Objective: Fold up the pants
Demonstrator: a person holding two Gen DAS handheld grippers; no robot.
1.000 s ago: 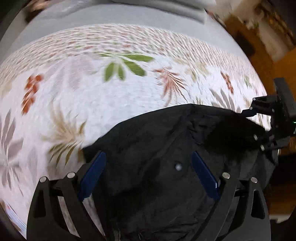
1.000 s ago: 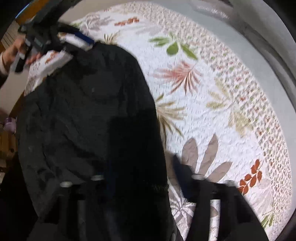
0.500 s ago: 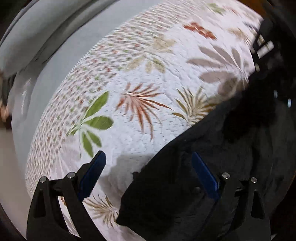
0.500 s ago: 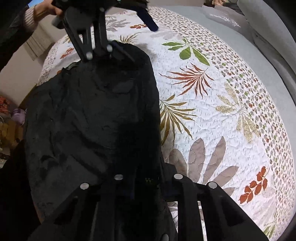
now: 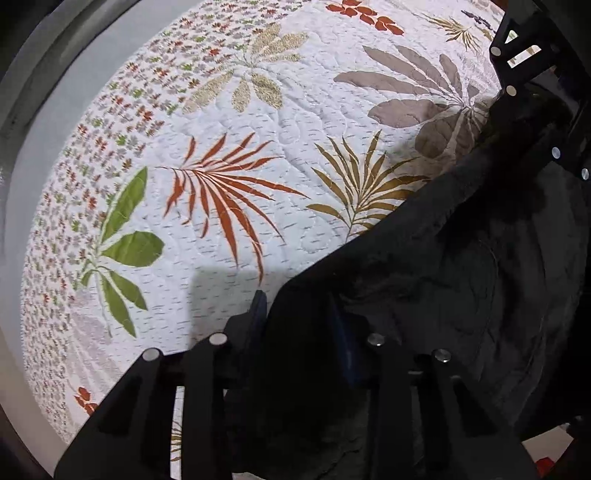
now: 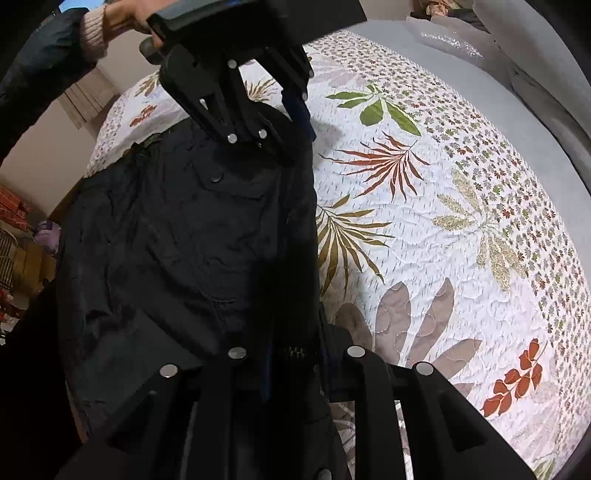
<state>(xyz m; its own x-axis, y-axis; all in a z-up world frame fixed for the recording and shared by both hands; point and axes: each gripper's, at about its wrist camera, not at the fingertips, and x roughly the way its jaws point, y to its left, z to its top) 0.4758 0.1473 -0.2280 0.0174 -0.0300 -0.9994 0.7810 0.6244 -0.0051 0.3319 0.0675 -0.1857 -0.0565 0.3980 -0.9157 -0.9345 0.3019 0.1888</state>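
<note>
Black pants (image 6: pixel 192 236) lie on a white quilt with leaf prints (image 6: pixel 443 229). In the left wrist view the pants (image 5: pixel 461 266) fill the lower right. My left gripper (image 5: pixel 297 321) is shut on the edge of the pants at one end. It also shows in the right wrist view (image 6: pixel 280 144) at the far end of the cloth. My right gripper (image 6: pixel 293 354) is shut on the near edge of the pants. Its frame shows at the top right of the left wrist view (image 5: pixel 535 92).
The quilt (image 5: pixel 258 166) spreads wide beside the pants. A grey sheet (image 6: pixel 480 92) and pillows (image 6: pixel 535 55) border the bed's far side. A person's hand and sleeve (image 6: pixel 107 26) hold the left gripper. Room clutter (image 6: pixel 22 236) lies past the bed's left edge.
The left gripper has closed from wide open onto the pants' edge. The right gripper stays clamped on the cloth. The pants have been drawn out straighter between the two grippers.
</note>
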